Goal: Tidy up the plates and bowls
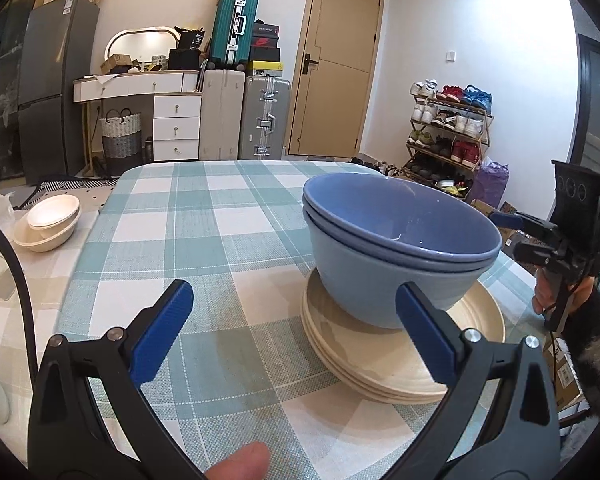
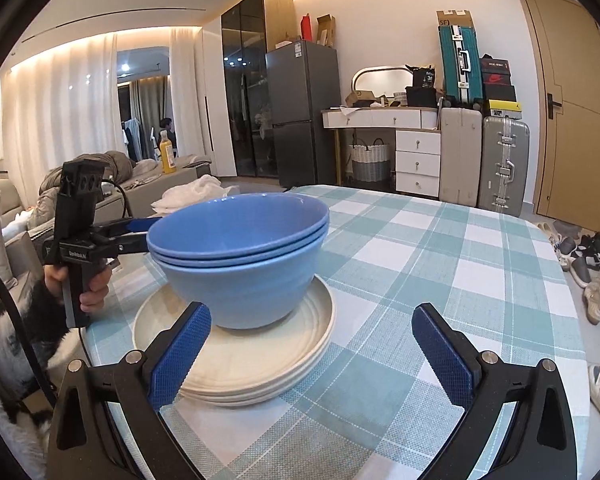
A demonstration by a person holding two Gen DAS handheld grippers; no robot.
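A stack of nested blue bowls [image 1: 396, 252] [image 2: 240, 256] sits on a stack of cream plates [image 1: 404, 360] [image 2: 260, 364] on the checked tablecloth [image 1: 204, 240] [image 2: 440, 264]. My left gripper [image 1: 292, 308] is open and empty, just in front and left of the stack; its right finger overlaps the bowls in view. My right gripper [image 2: 312, 332] is open and empty, in front and right of the stack. Each gripper also shows in the other's view, the right one [image 1: 516, 236] beyond the bowls and the left one [image 2: 140, 232] behind them.
Two cream paper bowls [image 1: 48, 220] sit on a side surface left of the table. White cloth [image 2: 196, 196] lies beyond the table's far edge. Suitcases, a dresser, a fridge and a shoe rack [image 1: 448, 136] stand along the walls.
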